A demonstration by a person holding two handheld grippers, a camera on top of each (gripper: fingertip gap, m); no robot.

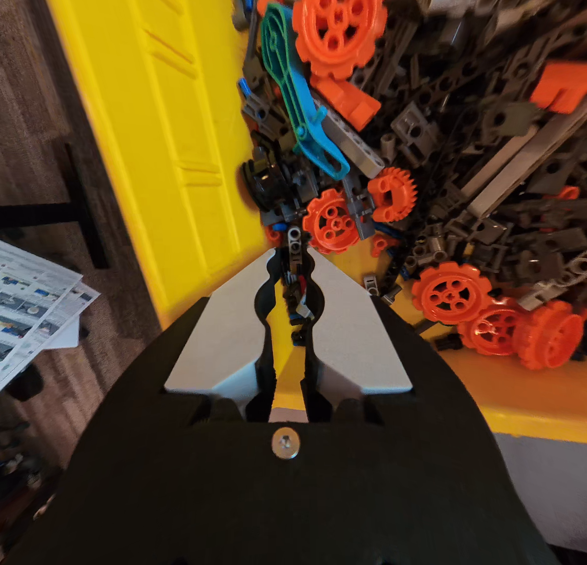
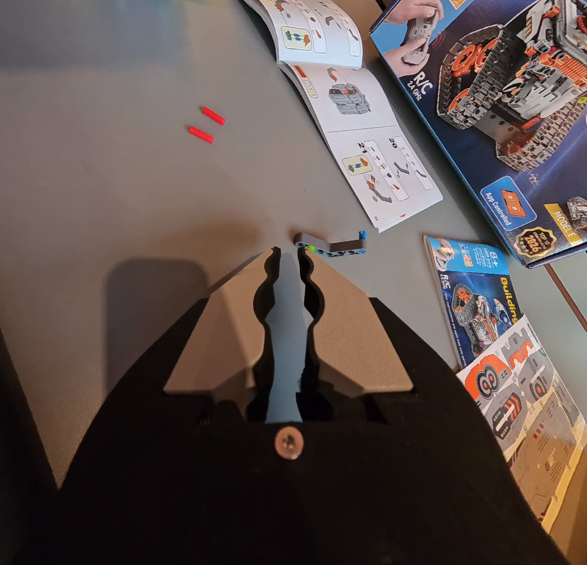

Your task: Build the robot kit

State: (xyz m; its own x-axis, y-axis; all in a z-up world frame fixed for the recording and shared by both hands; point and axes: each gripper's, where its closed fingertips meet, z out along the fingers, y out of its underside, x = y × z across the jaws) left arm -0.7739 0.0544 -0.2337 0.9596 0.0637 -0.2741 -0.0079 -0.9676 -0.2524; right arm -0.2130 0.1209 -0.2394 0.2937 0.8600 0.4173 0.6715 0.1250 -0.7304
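The left gripper [image 1: 291, 251], jaws narrowly parted around a small grey pin connector [image 1: 294, 240], reaches into the yellow bin [image 1: 152, 111] of building pieces. The right gripper [image 2: 288, 250], slightly open and empty, hovers near a grey bent beam [image 2: 330, 244] on the table [image 2: 95, 174], near the open booklet's [image 2: 359, 127] corner.

Left camera close over yellow bin [image 1: 165, 136]; right above grey table [image 2: 95, 168]
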